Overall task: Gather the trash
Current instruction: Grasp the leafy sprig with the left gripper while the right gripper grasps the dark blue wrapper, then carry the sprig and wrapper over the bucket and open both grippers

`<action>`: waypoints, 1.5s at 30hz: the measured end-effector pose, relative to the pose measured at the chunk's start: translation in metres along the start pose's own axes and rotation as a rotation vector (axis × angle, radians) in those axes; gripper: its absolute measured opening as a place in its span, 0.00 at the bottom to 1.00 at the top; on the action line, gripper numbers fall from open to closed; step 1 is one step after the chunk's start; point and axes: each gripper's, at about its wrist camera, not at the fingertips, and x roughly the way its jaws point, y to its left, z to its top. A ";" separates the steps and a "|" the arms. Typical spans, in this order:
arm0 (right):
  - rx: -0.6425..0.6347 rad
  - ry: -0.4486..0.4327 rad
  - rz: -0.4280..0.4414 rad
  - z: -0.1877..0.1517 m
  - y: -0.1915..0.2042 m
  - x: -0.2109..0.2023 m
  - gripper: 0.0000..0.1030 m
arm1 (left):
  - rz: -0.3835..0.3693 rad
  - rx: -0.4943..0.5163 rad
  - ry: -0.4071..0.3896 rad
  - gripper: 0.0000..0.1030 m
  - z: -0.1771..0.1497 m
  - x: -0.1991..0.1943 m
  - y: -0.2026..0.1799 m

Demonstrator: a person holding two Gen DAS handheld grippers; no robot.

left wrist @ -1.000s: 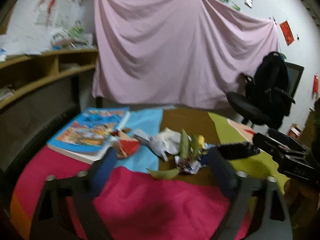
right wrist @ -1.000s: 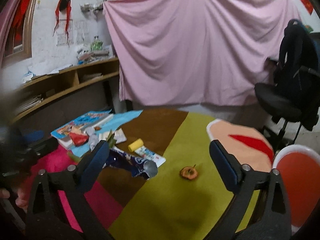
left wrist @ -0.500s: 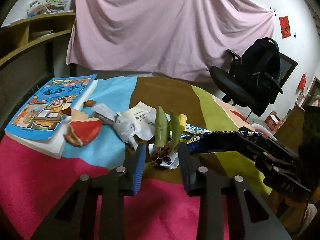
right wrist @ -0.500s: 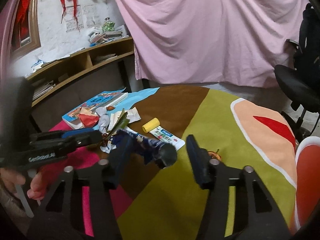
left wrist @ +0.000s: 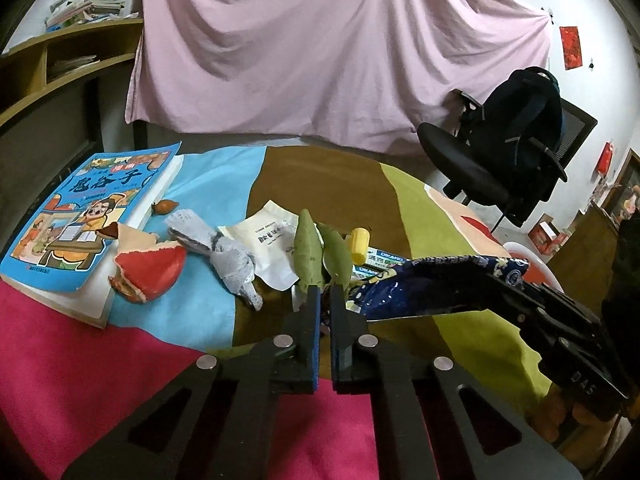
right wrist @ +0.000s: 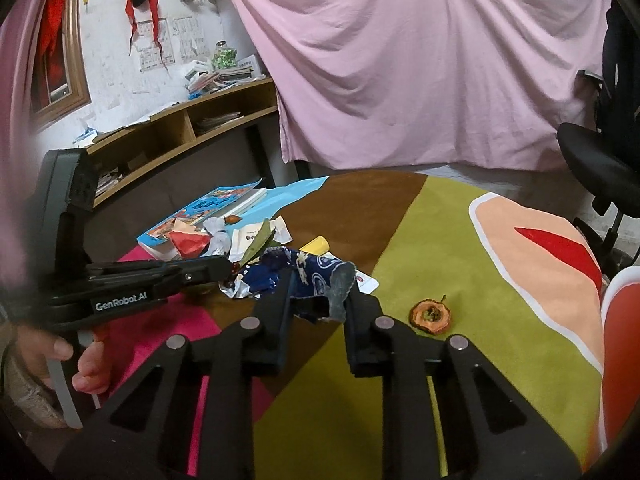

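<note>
Trash lies in a heap on the multicoloured tablecloth. My left gripper is shut on the base of a sprig of green leaves, which stands up from between its fingertips. A blue snack bag lies crumpled between the fingers of my right gripper; its jaws are closing and both pads touch the bag. In the left wrist view the same blue bag juts out from the right gripper's black body. A person's hand holds the left gripper's handle.
Around the leaves lie a red torn peel, a grey crumpled tissue, a white paper packet and a yellow cylinder. A dried fruit slice lies alone on the green patch. A blue book is at the left, an office chair beyond the table.
Both grippers went from wide open to closed in. The left one moved forward onto the leaves. The right one's fingers came together around the blue bag.
</note>
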 end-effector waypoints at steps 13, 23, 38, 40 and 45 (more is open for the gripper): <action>-0.038 -0.064 -0.037 -0.006 0.007 -0.020 0.45 | 0.019 0.012 -0.080 0.00 -0.007 -0.024 -0.011; -0.033 -0.189 -0.115 -0.019 -0.001 -0.069 0.45 | 0.015 0.034 -0.191 0.00 0.001 -0.054 -0.038; 0.021 -0.547 -0.402 -0.032 -0.049 -0.179 0.45 | -0.087 0.234 -0.345 0.00 0.017 -0.074 -0.172; 0.038 -0.565 -0.430 -0.034 -0.056 -0.190 0.45 | -0.112 0.258 -0.350 0.00 0.019 -0.071 -0.193; 0.096 -0.597 -0.510 -0.043 -0.080 -0.218 0.46 | -0.184 0.291 -0.338 0.00 0.021 -0.055 -0.237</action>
